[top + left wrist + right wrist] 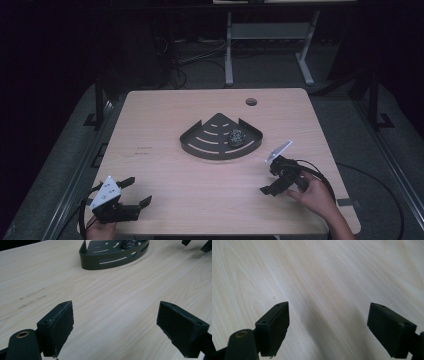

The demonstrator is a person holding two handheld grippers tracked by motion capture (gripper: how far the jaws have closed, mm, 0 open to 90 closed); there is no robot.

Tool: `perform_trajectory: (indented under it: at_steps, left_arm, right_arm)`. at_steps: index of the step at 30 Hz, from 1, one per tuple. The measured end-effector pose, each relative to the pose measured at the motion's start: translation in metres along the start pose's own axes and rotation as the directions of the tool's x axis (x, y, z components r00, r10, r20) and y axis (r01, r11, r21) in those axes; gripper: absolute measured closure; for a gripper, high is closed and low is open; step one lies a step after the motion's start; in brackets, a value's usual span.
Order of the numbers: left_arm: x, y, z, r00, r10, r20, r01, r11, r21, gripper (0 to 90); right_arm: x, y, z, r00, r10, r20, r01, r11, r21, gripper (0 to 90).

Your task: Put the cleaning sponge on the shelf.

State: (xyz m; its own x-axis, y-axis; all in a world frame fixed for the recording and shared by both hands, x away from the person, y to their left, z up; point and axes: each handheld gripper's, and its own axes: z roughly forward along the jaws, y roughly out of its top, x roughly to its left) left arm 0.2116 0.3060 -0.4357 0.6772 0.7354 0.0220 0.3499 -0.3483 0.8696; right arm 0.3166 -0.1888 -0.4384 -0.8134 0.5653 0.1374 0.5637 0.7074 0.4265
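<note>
Scrubber (235, 136) in corner tray (200, 146) | light, springy, snaggy | pinch its middle | your right gripper (274, 182), left gripper (134, 191): both wide open, empty

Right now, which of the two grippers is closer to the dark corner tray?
The right gripper. It is just below the tray's right end, while the left gripper waits near the table's front left corner.

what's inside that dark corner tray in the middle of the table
A single crumpled, dark speckled ball, perhaps a metal scourer, sits in the corner tray near its right side. The slotted floor around it is bare; what lies beneath the ball is covered.
</note>
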Motion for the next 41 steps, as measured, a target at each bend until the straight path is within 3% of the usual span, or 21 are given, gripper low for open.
perform_trajectory:
  at_steps: [16, 41]
  left_arm:
    - [-0.001, 0.000, 0.001, 1.0000, 0.004, 0.003, -0.004, 1.0000, 0.004, 13.3]
    - [-0.001, 0.000, 0.002, 0.9999, 0.010, 0.002, -0.010, 0.9999, 0.007, 13.3]
  right_arm:
    - [0.012, -0.018, -0.001, 1.0000, 0.007, -0.004, -0.007, 0.9987, -0.050, 17.6]
    - [0.027, -0.051, -0.003, 0.9982, 0.059, 0.010, -0.057, 0.9923, -0.110, 17.0]
